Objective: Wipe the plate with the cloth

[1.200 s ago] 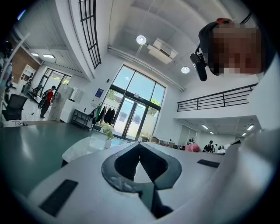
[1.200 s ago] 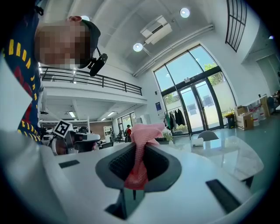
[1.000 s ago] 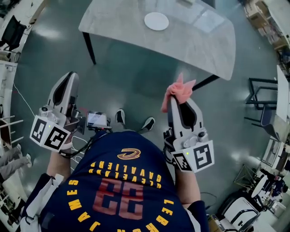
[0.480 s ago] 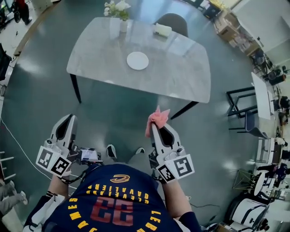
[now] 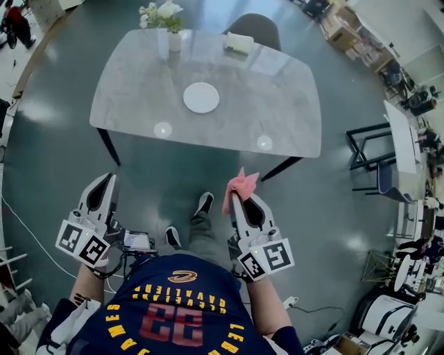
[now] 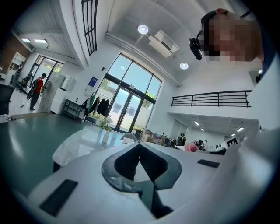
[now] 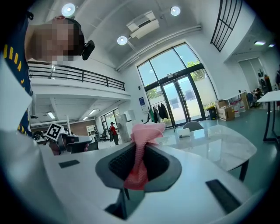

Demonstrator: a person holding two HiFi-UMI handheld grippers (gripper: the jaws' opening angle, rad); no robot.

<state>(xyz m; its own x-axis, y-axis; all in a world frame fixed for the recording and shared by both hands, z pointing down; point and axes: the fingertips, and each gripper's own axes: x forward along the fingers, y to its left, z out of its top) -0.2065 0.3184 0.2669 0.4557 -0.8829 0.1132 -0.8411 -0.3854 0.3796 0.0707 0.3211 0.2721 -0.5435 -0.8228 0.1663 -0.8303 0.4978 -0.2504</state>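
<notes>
A white plate [image 5: 201, 98] lies near the middle of the grey marble table [image 5: 277, 97], well ahead of both grippers. My right gripper [image 5: 236, 196] is shut on a pink cloth [image 5: 241, 184], which sticks up from its jaw tips; in the right gripper view the cloth [image 7: 141, 151] runs down between the jaws. My left gripper [image 5: 107, 177] is shut with nothing in it, and its jaws [image 6: 139, 148] meet at the tips. Both grippers hang over the floor, short of the table's near edge.
A vase of flowers [image 5: 164, 21] and a small white box [image 5: 239, 44] stand at the table's far side, with a grey chair [image 5: 253, 29] behind. Black metal frames [image 5: 371, 163] stand to the right. The person's feet [image 5: 203, 204] are on the green floor below.
The view has shifted so that the whole table and plate now lie ahead, as the person steps nearer. Both grippers have dropped lower in the view; the cloth stays gripped.
</notes>
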